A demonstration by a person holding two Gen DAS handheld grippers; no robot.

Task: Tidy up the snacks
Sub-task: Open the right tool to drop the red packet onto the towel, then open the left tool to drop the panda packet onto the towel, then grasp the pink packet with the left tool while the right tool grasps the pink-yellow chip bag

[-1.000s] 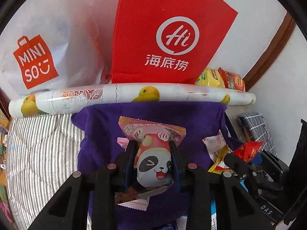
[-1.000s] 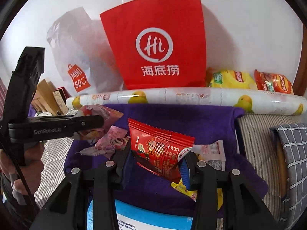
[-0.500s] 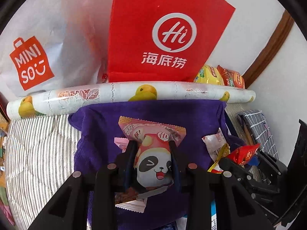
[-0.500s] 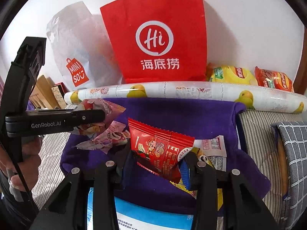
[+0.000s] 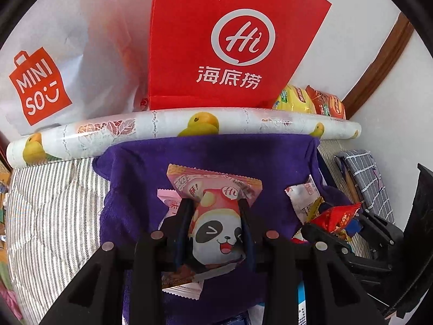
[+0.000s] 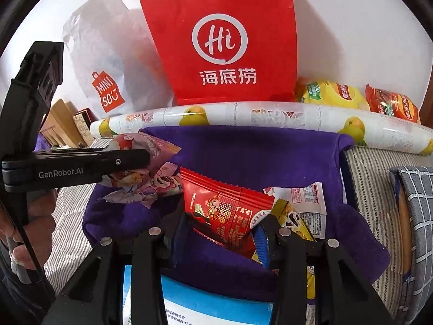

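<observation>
panda snack point(image 5: 216, 224), "hi" logo

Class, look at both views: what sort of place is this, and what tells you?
Probably a room at home. A striped quilt is spread out like bedding, shopping bags lean on a white wall, and snack packets lie on a purple towel.

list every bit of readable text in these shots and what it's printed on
"Hi" and "海底捞": red paper bag against the wall.
"MINI SO": orange logo on the white plastic bag.
"Hi": small badge on the pink panda snack packet in the left gripper.
"GenRobot.AI": black side of the left gripper.
Too small or blurred: red snack packet in the right gripper, yellow chip bag, white sachet.
</observation>
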